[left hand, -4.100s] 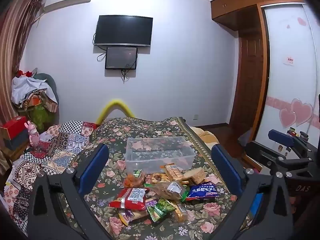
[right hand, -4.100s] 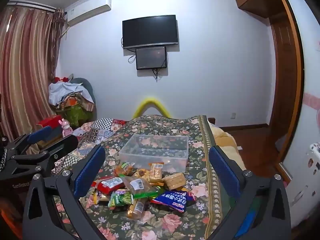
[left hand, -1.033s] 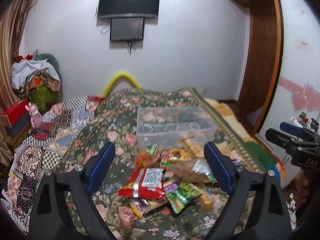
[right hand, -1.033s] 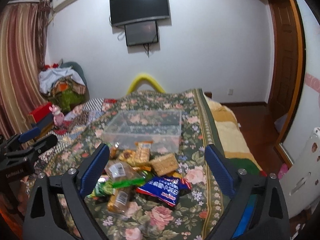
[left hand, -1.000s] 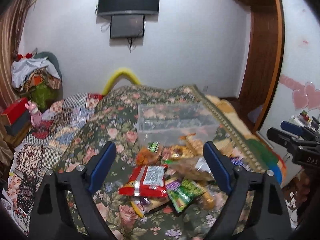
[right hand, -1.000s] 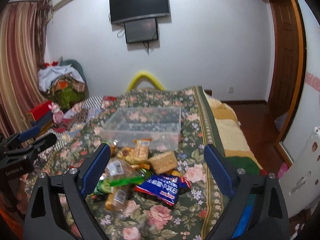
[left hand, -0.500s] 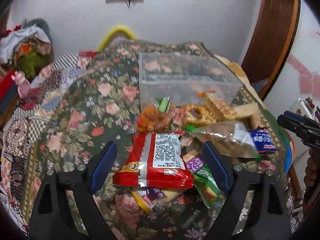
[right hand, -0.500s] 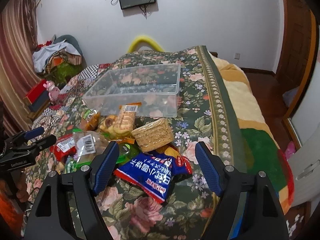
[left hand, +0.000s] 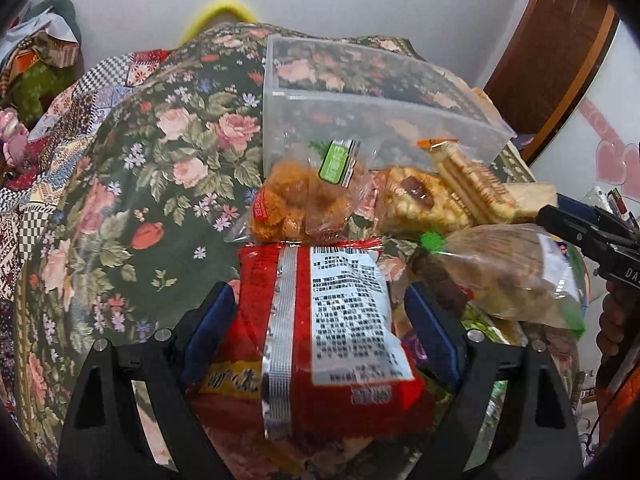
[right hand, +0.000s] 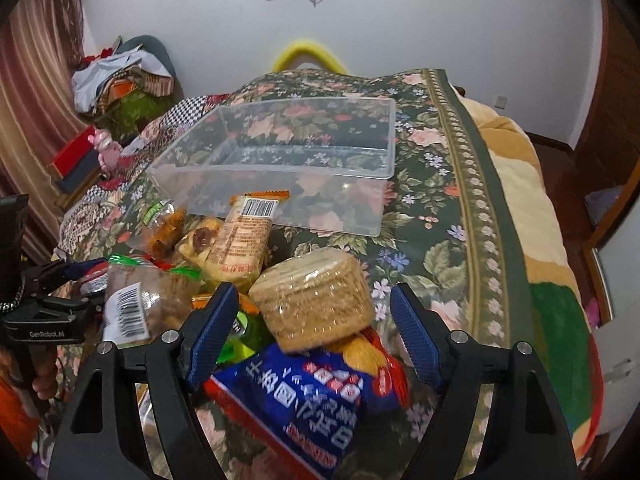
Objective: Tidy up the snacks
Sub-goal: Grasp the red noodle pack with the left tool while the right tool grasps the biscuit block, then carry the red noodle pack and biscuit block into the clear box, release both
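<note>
A pile of snack packets lies on a floral bedspread in front of a clear plastic bin (left hand: 376, 112), which holds nothing and also shows in the right wrist view (right hand: 280, 168). My left gripper (left hand: 320, 312) is open, its jaws on either side of a red packet (left hand: 320, 320) with a white label. My right gripper (right hand: 312, 320) is open around a round pack of tan crackers (right hand: 316, 300), above a blue packet (right hand: 312, 400). Behind lie a bag of orange puffs (left hand: 300, 200), a biscuit stack (right hand: 240, 240) and a clear bag with a barcode (right hand: 136, 304).
The floral bedspread (right hand: 440, 220) drops off at the right to a yellow blanket (right hand: 516, 168). A patchwork quilt (left hand: 40, 160) lies left. Clothes pile (right hand: 120, 76) and a red box (right hand: 76, 156) stand by the curtain. The other gripper shows at each view's edge.
Both grippers have come down and forward into the pile. The left jaws now straddle the red packet; the right jaws straddle the round cracker pack.
</note>
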